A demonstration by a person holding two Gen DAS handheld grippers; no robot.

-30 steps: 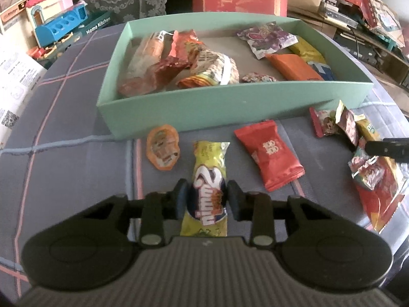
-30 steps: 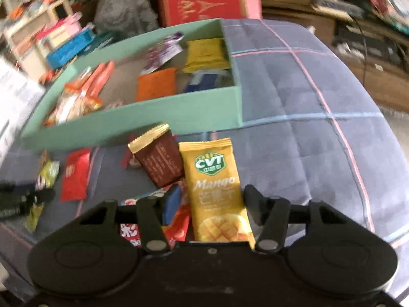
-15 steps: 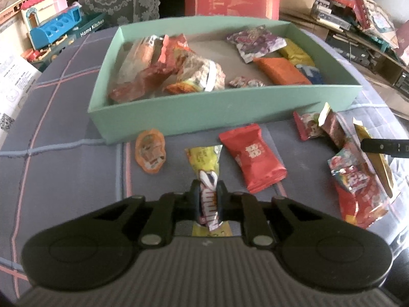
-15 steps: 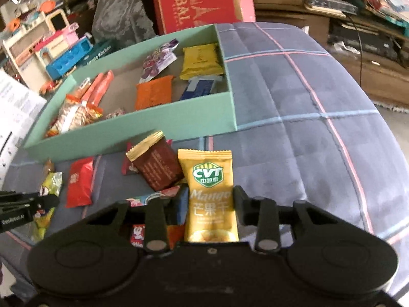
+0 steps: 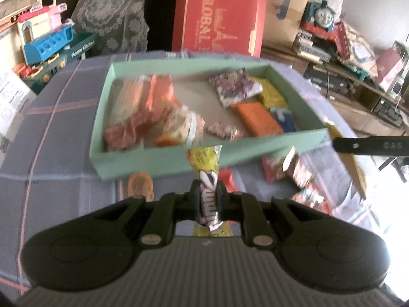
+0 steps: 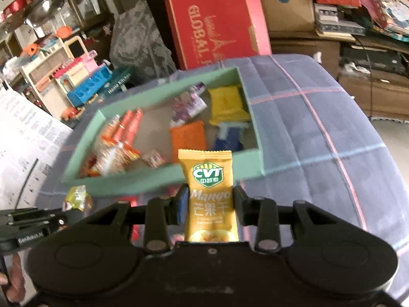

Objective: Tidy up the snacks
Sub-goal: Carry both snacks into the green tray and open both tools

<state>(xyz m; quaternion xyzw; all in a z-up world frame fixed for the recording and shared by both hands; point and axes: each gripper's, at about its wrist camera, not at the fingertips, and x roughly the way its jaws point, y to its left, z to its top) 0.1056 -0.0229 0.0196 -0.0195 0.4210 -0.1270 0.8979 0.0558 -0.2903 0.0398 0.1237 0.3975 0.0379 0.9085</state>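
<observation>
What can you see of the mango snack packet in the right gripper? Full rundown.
The mango packet is a flat orange-yellow pillow pouch of glossy film with a crimped top edge, a green CVT badge, the word Mango and white Chinese characters above a picture of cut mango. It stands upright, top pointing away from the camera, pinched at its sides by the right gripper, whose fingers press on it. It is lifted off the cloth, in front of the green box's near wall. Its lower end is hidden.

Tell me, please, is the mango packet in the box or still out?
Out: the mango packet is clamped in the right gripper, before the box.
</observation>
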